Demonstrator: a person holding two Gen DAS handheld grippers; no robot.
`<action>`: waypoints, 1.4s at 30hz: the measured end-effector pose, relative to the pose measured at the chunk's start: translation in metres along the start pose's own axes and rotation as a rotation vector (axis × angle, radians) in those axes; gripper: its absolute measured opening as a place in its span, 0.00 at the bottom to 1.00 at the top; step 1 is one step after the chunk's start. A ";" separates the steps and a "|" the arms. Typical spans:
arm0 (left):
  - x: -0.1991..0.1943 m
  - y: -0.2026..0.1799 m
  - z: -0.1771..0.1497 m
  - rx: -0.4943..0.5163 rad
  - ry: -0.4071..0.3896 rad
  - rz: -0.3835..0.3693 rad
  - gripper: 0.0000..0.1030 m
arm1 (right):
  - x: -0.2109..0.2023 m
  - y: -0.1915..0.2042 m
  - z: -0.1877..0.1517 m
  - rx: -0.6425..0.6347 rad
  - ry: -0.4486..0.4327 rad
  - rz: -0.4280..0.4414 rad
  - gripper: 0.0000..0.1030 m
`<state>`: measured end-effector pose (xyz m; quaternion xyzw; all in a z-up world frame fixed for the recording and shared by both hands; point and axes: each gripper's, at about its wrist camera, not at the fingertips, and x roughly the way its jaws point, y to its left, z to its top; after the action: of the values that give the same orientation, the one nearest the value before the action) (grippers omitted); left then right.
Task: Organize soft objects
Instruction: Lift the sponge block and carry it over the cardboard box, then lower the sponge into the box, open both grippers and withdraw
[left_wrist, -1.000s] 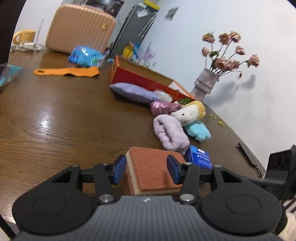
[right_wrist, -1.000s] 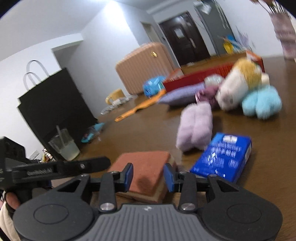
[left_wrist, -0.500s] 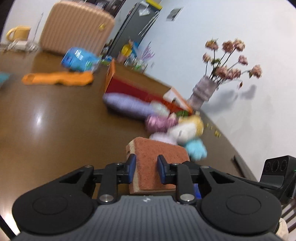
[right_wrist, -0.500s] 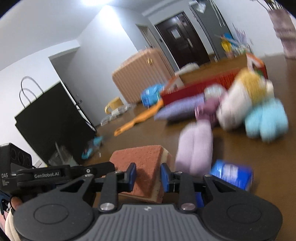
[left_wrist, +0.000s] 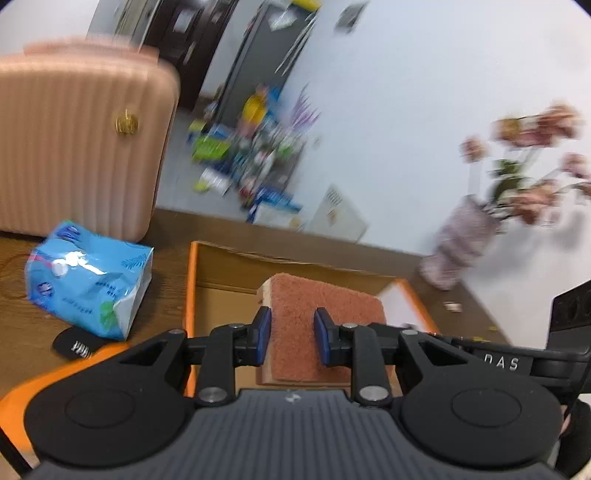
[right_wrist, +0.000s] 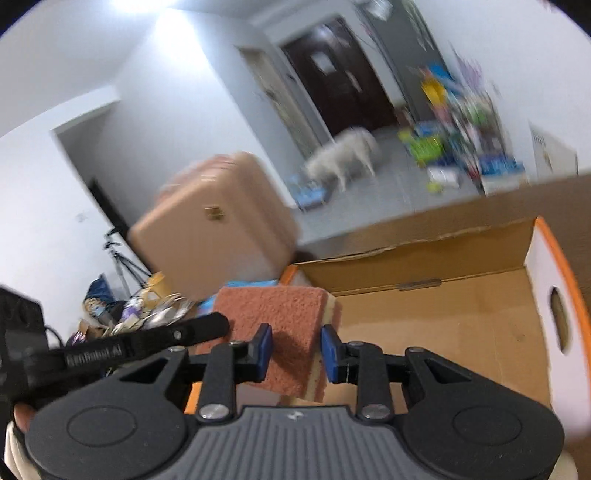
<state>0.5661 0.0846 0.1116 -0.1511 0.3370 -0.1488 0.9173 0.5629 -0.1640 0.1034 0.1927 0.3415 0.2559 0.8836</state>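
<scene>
Box: a cardboard box (left_wrist: 221, 295) with orange edges stands open on the wooden tabletop (left_wrist: 22, 317); in the right wrist view (right_wrist: 461, 314) its brown floor is bare where it shows, and the right end wall is white with a hand hole.
Inside the box: no object lies on the part of the floor that I can see; the near part is hidden behind the grippers.
Sponge, place: the sponge (left_wrist: 317, 317) is held in the air above the open box, between the two grippers, near the left wall of the box in the right wrist view (right_wrist: 284, 332).
Sponge, look: a thick rectangular block, with a rough brick-red scouring layer on top and a pale yellow foam layer below; the foam is squeezed in where the pads press.
Left gripper: the left gripper (left_wrist: 291, 336) pinches the sponge, its blue pads pressed into both sides.
Right gripper: the right gripper (right_wrist: 297, 350) pinches the same sponge from the other end, its pads also sunk into it.
Left of the box: a blue tissue pack (left_wrist: 88, 284) lies on the tabletop just beside the box; a pink ribbed suitcase (left_wrist: 74, 136) stands behind it.
Far right: a vase with dried pink flowers (left_wrist: 461, 240), blurred.
Floor beyond: a white dog (right_wrist: 343, 155), blurred.
</scene>
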 end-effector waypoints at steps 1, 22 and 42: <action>0.017 0.004 0.005 0.003 0.021 0.029 0.25 | 0.021 -0.004 0.009 0.003 0.026 -0.020 0.27; -0.012 -0.006 0.022 0.165 -0.024 0.140 0.42 | 0.057 -0.015 0.045 -0.018 0.108 -0.148 0.28; -0.237 -0.078 -0.186 0.303 -0.305 0.304 0.82 | -0.237 0.016 -0.131 -0.304 -0.197 -0.298 0.54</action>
<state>0.2568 0.0691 0.1416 0.0197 0.1873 -0.0338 0.9815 0.3154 -0.2681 0.1401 0.0290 0.2361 0.1509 0.9595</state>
